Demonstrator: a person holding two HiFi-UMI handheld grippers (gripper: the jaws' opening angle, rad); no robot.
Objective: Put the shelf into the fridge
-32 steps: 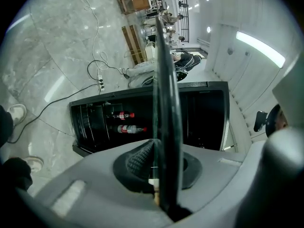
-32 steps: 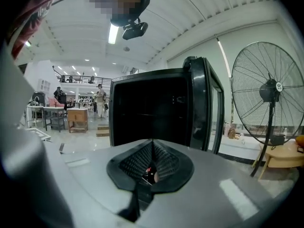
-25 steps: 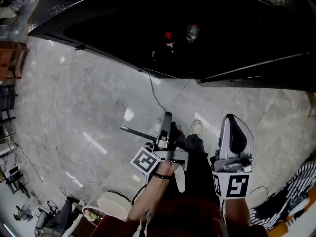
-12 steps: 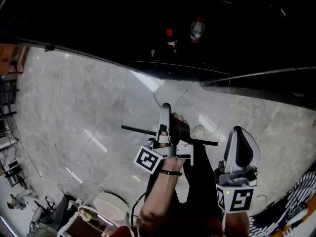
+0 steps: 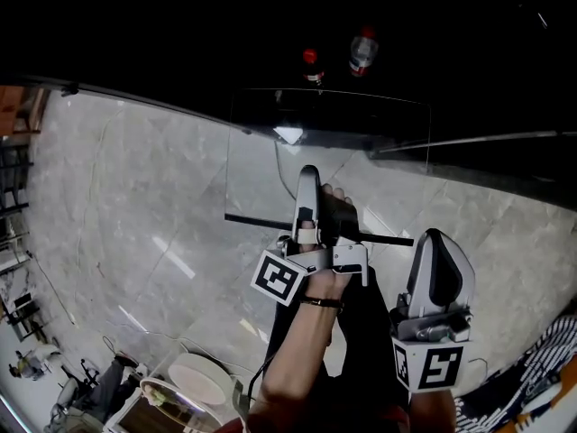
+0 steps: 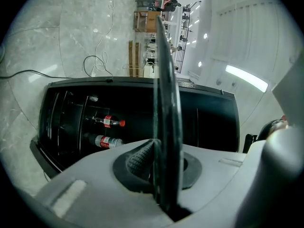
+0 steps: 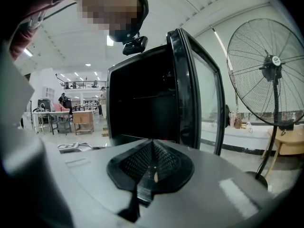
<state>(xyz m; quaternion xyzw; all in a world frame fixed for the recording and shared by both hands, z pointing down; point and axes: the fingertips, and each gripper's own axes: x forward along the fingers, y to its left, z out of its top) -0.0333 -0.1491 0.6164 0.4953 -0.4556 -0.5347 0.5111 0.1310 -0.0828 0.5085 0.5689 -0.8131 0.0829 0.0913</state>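
Note:
The shelf (image 5: 270, 165) is a clear glass pane with a dark bar along its near edge. My left gripper (image 5: 308, 177) is shut on that near edge and holds the pane out level, its far edge at the dark opening of the fridge (image 5: 180, 34). In the left gripper view the shelf (image 6: 166, 103) stands edge-on between the pads of my left gripper (image 6: 164, 167), with the open fridge (image 6: 142, 113) behind it. My right gripper (image 5: 435, 242) hangs at the lower right, shut and empty. In its own view my right gripper (image 7: 151, 161) faces the fridge (image 7: 140, 99) and its open door (image 7: 190, 89).
Two bottles (image 5: 311, 66) (image 5: 362, 48) lie inside the fridge. A thin cable (image 5: 279, 165) runs over the marble floor. A white round object (image 5: 203, 377) sits at the lower left. A standing fan (image 7: 268, 65) is to the right of the fridge door.
My left gripper has carried the shelf forward and up, so the pane's far edge now reaches the fridge opening. The right gripper has barely moved.

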